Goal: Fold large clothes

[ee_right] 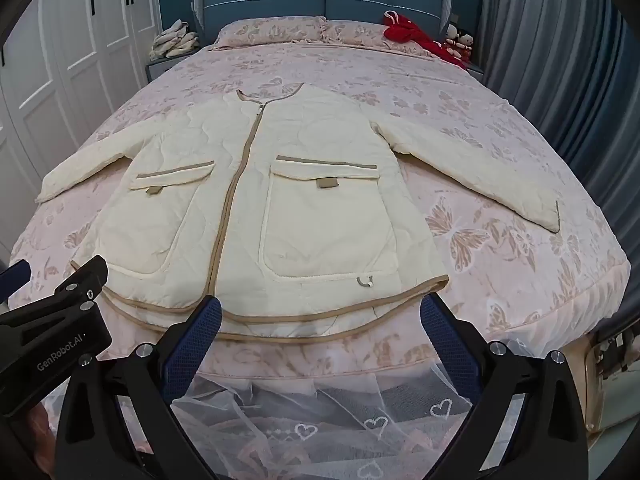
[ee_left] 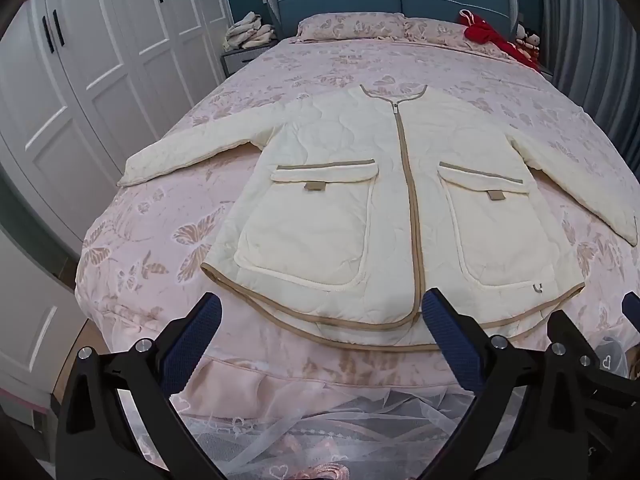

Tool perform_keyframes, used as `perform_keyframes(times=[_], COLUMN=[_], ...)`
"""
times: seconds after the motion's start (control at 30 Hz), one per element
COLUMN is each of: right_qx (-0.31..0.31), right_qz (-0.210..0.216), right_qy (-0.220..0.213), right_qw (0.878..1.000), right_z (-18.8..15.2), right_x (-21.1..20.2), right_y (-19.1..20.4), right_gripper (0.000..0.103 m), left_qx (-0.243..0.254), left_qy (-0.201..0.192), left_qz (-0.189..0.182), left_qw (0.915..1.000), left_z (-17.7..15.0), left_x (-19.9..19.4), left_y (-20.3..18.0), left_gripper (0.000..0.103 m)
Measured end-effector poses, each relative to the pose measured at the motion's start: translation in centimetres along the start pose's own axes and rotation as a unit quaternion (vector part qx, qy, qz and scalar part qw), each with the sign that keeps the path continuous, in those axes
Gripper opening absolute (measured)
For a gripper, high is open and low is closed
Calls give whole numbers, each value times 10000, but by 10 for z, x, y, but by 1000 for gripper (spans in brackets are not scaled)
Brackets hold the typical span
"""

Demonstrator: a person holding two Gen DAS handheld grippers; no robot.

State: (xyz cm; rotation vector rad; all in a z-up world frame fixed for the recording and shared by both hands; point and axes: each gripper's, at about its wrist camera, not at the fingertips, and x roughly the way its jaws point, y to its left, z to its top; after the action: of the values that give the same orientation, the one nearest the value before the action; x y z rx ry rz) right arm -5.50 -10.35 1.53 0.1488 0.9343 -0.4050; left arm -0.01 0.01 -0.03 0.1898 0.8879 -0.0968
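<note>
A cream quilted jacket with tan trim, a closed zip and two front pockets lies flat, front up, on the bed, sleeves spread to both sides. It also shows in the right wrist view. My left gripper is open and empty, just short of the jacket's hem near the zip's bottom. My right gripper is open and empty, hovering at the hem below the right pocket. The left gripper's body shows at the left of the right wrist view.
The bed has a pink butterfly-print cover and a lace skirt at its foot. A red garment lies by the pillows at the blue headboard. White wardrobes stand on the left, grey curtains on the right.
</note>
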Motion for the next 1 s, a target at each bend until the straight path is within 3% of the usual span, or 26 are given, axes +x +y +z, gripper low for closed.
perform_keyframes(times=[1.0], right_qx=[-32], right_qz=[-41], right_qy=[34], right_qw=[10000], right_z=[1], right_x=[2], right_y=[1], right_gripper=[98], left_qx=[5], left_qy=[61], left_qz=[-12], left_qw=[10000], left_z=[-1], left_x=[1], left_y=[3], left_gripper=[98])
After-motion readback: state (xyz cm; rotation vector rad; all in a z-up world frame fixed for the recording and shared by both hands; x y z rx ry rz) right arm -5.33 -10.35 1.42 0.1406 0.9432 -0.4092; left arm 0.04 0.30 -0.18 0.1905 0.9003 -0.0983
